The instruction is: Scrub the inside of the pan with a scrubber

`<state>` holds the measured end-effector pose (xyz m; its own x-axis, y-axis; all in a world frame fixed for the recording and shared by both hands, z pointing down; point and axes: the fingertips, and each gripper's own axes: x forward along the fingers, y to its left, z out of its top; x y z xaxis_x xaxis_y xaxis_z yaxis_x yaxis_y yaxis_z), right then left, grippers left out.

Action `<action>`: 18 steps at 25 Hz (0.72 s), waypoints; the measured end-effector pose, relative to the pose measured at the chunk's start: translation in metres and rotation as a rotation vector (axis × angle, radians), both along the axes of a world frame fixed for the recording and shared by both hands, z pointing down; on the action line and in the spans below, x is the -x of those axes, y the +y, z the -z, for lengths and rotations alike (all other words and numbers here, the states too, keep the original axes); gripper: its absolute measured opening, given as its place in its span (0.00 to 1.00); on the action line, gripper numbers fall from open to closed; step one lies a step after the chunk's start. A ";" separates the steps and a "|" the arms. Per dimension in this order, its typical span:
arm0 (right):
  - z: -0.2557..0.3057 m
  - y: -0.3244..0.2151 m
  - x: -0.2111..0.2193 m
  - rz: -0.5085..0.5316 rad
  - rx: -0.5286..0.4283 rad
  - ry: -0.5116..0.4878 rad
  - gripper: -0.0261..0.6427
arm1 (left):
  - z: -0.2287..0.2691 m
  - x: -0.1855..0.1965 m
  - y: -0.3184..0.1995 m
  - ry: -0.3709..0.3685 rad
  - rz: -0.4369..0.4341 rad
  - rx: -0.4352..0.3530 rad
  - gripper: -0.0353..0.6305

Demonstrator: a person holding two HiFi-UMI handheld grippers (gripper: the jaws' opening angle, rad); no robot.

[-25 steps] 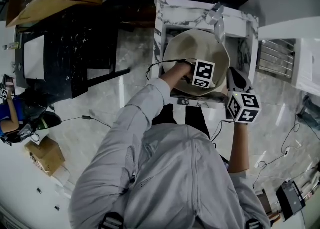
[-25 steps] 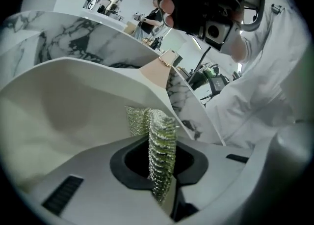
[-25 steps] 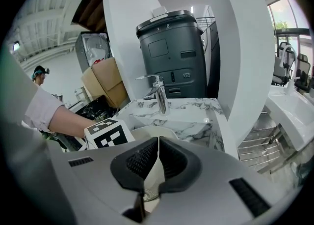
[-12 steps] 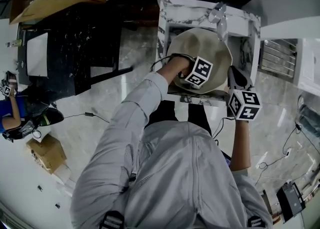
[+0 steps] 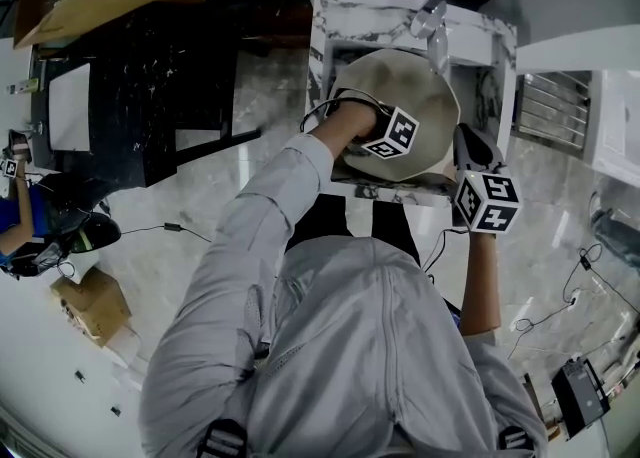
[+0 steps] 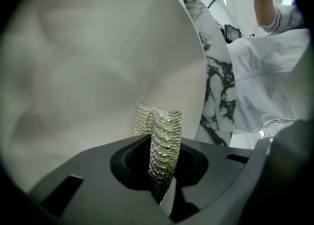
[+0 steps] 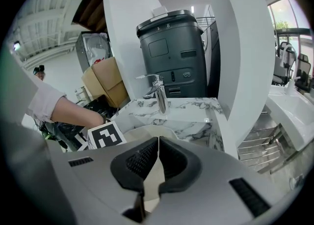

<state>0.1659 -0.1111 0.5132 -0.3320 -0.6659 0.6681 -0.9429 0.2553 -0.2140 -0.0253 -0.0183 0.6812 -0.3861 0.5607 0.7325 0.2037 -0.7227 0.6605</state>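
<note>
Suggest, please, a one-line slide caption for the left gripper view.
Left gripper clamped on a mesh scrubber, held inside the pan beside the marble sink rim.

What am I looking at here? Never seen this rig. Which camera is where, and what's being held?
No robot: a person holds a handheld claw in each hand. One picture comes from a head camera looking down; the other two ride on the claws. The left claw is shut on a mesh scrubber inside the pale pan, which sits in a marble sink by a faucet. The right claw looks shut on the pan's rim, steadying it. The marker cubes are part of the claws.
</note>
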 end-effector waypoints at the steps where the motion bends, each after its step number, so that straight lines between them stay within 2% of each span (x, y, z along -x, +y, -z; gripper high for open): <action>1: 0.000 0.000 -0.001 -0.002 -0.002 -0.001 0.09 | -0.002 0.003 -0.006 -0.018 -0.004 -0.026 0.15; 6: -0.002 0.002 -0.004 -0.004 0.000 0.000 0.09 | -0.020 0.010 -0.036 -0.045 0.035 -0.180 0.15; 10: -0.006 0.003 -0.004 -0.001 0.011 0.002 0.09 | -0.035 0.010 -0.063 -0.042 0.151 -0.331 0.15; 16: -0.008 0.003 -0.004 0.000 0.016 0.001 0.09 | -0.052 -0.014 -0.098 0.077 0.330 -0.521 0.15; 18: -0.009 0.003 -0.005 -0.003 0.016 0.000 0.09 | -0.055 -0.023 -0.108 0.119 0.397 -0.558 0.15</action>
